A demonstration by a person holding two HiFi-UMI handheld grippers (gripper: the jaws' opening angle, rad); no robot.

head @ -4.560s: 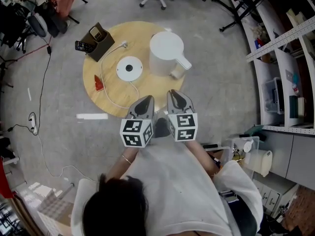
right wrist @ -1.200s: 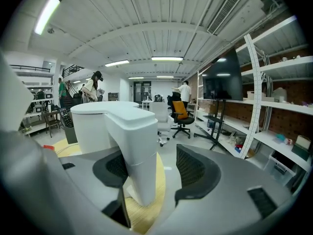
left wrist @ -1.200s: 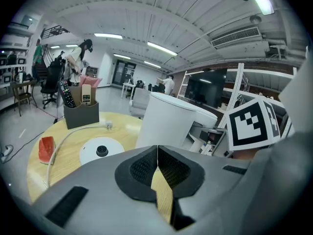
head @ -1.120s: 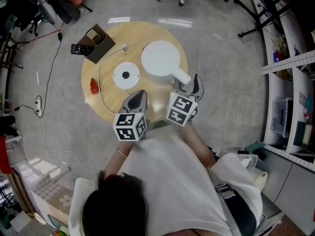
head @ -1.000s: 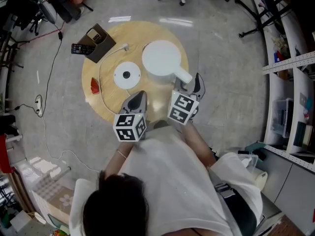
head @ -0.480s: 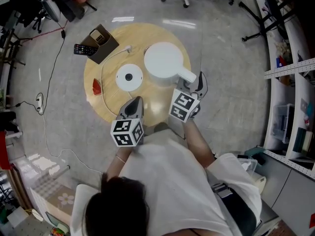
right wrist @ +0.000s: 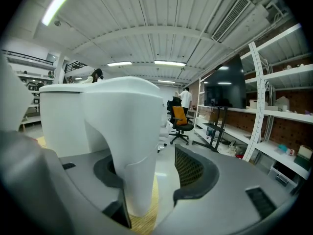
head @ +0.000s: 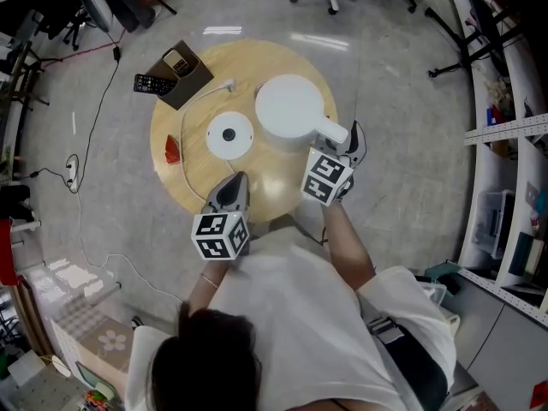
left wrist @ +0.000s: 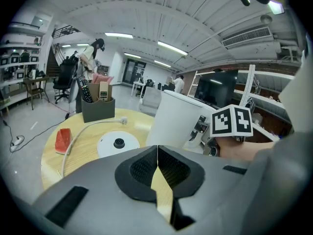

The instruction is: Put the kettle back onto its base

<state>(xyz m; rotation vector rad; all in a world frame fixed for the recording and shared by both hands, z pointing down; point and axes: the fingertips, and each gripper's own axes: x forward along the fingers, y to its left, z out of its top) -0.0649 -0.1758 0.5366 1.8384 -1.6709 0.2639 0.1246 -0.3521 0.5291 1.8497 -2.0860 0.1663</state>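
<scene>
Kettle [head: 289,110] sits on bench [head: 276,188] beside base [head: 229,134]; only right gripper view shows right gripper [right wrist: 155,180] fingers spread around its handle [right wrist: 133,146]; left gripper [left wrist: 157,166] fingers closed, empty.

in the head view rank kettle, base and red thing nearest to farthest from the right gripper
1. kettle, its handle between the jaws of the right gripper
2. base, left of the kettle
3. red thing, at the table's left edge
</scene>
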